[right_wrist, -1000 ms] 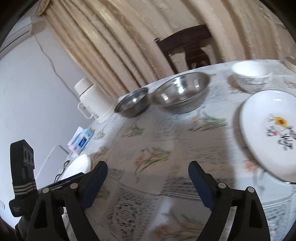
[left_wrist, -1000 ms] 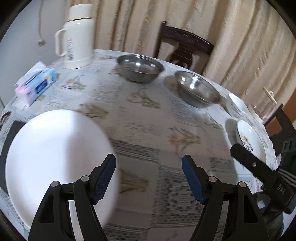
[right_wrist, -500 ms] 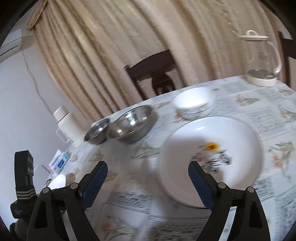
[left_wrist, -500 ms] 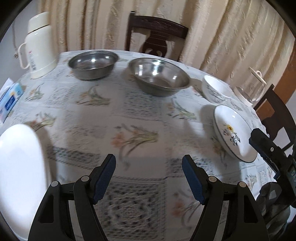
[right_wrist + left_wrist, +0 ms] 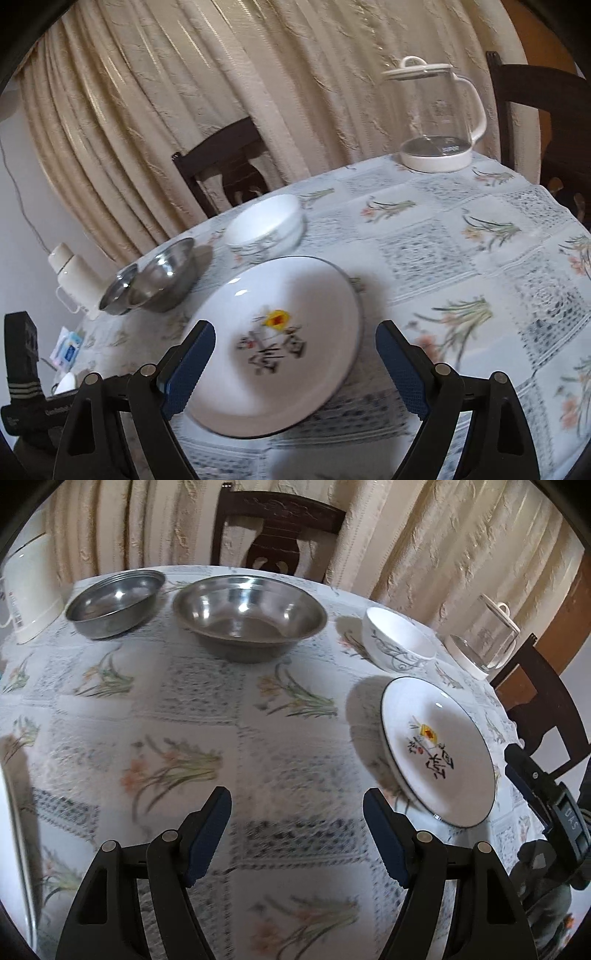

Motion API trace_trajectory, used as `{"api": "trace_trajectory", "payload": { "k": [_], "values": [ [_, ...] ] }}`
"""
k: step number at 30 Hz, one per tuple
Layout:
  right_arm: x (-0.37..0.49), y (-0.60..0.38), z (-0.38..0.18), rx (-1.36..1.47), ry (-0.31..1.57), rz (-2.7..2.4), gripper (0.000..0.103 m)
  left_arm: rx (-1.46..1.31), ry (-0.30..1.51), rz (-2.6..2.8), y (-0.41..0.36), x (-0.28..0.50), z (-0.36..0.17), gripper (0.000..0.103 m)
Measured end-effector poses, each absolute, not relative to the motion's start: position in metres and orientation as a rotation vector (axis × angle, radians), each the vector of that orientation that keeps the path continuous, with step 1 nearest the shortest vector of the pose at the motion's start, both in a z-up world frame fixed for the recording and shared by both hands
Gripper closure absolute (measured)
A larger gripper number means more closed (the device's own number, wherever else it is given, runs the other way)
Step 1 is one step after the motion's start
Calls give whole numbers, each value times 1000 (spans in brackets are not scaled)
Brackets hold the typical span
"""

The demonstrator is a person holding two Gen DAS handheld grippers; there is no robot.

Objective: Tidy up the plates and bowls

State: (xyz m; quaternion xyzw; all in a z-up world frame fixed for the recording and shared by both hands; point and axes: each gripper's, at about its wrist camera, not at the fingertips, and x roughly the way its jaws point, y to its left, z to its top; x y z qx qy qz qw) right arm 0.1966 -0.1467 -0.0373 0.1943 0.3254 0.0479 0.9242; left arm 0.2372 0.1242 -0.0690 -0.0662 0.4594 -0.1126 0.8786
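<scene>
Right hand-held gripper (image 5: 291, 354) gapes wide around the round white flower-painted plate (image 5: 273, 343); left hand-held gripper (image 5: 297, 830) gapes wide at 9 o'clock.

Flower-printed plate (image 5: 280, 343) flat — white bowl (image 5: 264, 227) just behind

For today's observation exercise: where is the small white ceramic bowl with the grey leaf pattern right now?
In the left wrist view the small white ceramic bowl sits far right on the table, between the large steel bowl and the glass kettle.
</scene>
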Motion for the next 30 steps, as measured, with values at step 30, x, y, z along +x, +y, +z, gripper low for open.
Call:
{"api": "trace_trajectory", "payload": {
  "k": [30],
  "values": [
    [233,-172,-74,461,811,170,48,-286,970,-282,100,305,-80,39]
  ]
}}
